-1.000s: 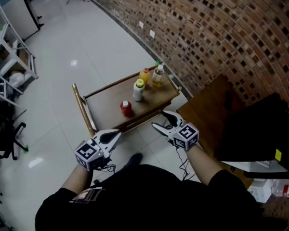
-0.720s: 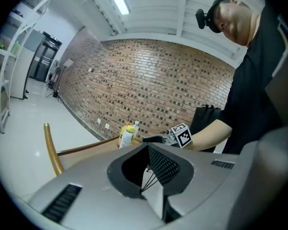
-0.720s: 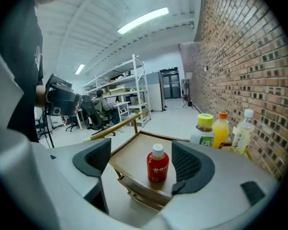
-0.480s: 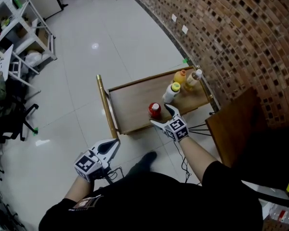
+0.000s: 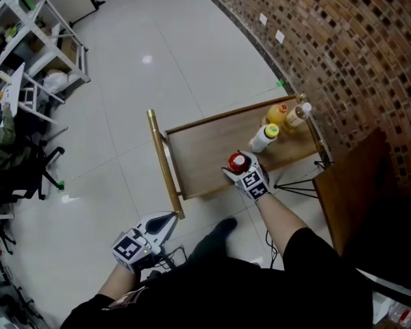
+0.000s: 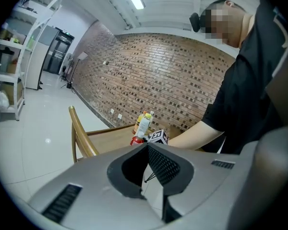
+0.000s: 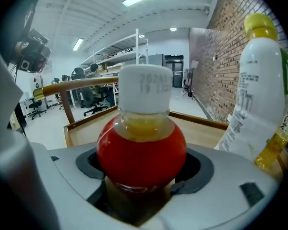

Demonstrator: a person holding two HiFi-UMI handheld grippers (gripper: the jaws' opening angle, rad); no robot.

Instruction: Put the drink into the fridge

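A small round drink bottle (image 5: 238, 162) with a red label and white cap stands on the wooden cart (image 5: 205, 149), near its front edge. My right gripper (image 5: 239, 169) has just been closing, with its jaws on either side of this bottle (image 7: 141, 147). The pads sit close to the red body, but I see no firm press. Low at the left, short of the cart and over the floor, my left gripper (image 5: 170, 218) holds nothing. Its tips (image 6: 147, 145) meet. From there the red bottle (image 6: 136, 140) shows beyond the jaws.
A white bottle with a yellow-green cap (image 5: 264, 138) stands just right of the red one, with an orange bottle (image 5: 277, 114) and a clear amber one (image 5: 296, 115) behind. The cart's brass handle (image 5: 163, 160) faces left. The brick wall (image 5: 356, 46) and a wooden board (image 5: 356, 190) lie right, shelving (image 5: 41, 53) left.
My right gripper moved down and forward from in front of the cart until its jaws came around the red bottle. The left gripper sank lower and nearer my body.
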